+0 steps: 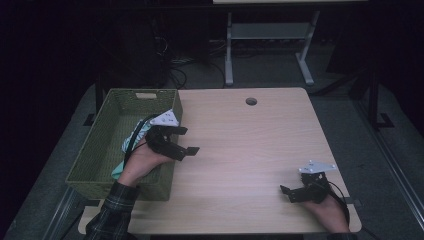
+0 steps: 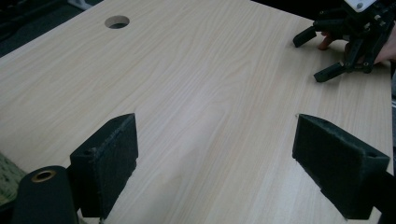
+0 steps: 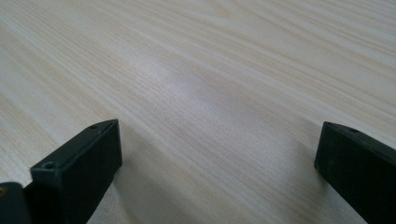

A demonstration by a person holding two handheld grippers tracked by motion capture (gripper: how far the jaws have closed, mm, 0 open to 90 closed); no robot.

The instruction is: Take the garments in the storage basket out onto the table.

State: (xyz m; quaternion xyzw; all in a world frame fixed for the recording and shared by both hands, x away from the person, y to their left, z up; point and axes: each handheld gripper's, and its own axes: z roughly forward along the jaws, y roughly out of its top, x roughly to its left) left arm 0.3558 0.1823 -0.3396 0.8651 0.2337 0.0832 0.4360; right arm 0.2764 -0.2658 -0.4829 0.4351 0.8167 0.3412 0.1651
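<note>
A green woven basket [image 1: 107, 145] stands on the left part of the light wooden table [image 1: 250, 145]. A pale teal and white cloth [image 1: 118, 170] lies inside it, partly hidden by the left hand. My left gripper [image 1: 189, 140] hangs just past the basket's right rim, over bare table. It is open with nothing between its jaws [image 2: 224, 154]. My right gripper [image 1: 294, 187] rests low near the table's front right corner, also open and holding nothing [image 3: 217, 163]. The right gripper [image 2: 343, 44] also appears at the top right of the left gripper view.
A round cable hole [image 1: 251, 101] sits near the table's far edge and is seen again as the hole [image 2: 116, 21] in the left gripper view. Beyond the table a white desk frame [image 1: 229, 50] and cables lie on the dark floor.
</note>
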